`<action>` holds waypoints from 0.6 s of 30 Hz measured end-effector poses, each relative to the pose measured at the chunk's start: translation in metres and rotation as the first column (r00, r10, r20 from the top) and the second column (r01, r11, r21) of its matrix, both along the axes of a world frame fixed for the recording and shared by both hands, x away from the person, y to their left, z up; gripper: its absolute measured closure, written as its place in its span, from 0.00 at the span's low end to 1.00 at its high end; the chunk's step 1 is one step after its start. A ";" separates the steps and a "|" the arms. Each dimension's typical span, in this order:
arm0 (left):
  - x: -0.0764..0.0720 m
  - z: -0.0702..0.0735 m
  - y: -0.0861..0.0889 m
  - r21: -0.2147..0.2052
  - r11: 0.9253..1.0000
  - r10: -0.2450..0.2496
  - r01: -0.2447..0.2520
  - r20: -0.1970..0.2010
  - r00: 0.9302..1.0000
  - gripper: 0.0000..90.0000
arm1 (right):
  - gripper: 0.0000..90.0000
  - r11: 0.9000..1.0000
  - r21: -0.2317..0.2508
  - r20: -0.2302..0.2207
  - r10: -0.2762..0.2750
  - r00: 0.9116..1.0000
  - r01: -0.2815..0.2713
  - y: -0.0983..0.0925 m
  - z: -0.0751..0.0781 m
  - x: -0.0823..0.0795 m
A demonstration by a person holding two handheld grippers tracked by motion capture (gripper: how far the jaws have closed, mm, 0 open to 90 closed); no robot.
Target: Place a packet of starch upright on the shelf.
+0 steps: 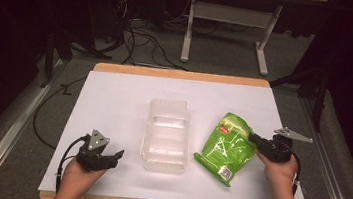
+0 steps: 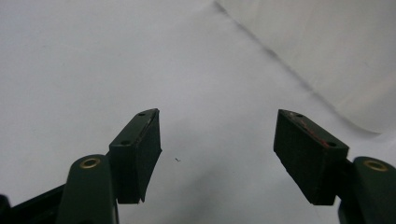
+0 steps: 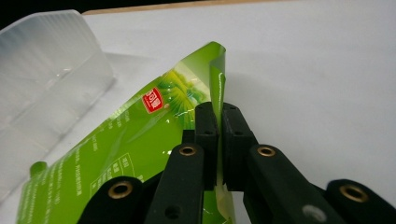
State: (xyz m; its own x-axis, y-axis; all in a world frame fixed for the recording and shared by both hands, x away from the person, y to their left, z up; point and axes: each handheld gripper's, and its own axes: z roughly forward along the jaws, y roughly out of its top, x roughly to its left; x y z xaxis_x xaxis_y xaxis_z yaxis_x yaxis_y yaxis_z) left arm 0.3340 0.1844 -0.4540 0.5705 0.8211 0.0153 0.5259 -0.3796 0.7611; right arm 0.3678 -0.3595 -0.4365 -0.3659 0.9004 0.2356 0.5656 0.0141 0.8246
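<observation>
One green bag, one clear plastic container, two grippers

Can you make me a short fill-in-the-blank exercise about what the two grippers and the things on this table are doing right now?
1. The right gripper is shut on the edge of the ____ bag.
2. The left gripper has its jaws ____, with nothing between them.
3. The clear plastic container lies between the left gripper and the ____.
4. The white sheet covers a ____ table.

Missing words: green; open; bag; wooden
</observation>
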 end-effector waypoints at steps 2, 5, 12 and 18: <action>0.000 0.000 0.000 0.001 1.000 -0.002 0.002 -0.001 1.000 0.36 | 0.97 1.000 -0.008 0.027 0.017 0.999 -0.017 0.003 0.005 -0.003; 0.000 0.001 0.000 -0.001 1.000 -0.002 0.002 0.003 1.000 0.36 | 0.98 0.999 -0.018 0.060 0.042 0.997 -0.041 0.007 0.013 -0.008; 0.000 0.001 0.000 -0.006 1.000 0.001 -0.001 0.006 1.000 0.36 | 0.99 0.998 0.010 0.150 0.061 0.987 -0.063 0.016 0.032 -0.020; -0.001 0.001 0.000 -0.007 1.000 -0.002 0.002 0.008 1.000 0.36 | 0.99 0.997 0.019 0.211 0.075 0.975 -0.081 0.027 0.044 -0.030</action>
State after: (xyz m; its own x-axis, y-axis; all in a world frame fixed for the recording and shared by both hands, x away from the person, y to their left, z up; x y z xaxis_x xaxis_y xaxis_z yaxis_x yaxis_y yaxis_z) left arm 0.3334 0.1847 -0.4527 0.5719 0.8202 0.0143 0.5191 -0.3753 0.7679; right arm 0.3378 -0.3322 -0.3922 -0.4788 0.8612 0.1706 0.3779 0.0268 0.9255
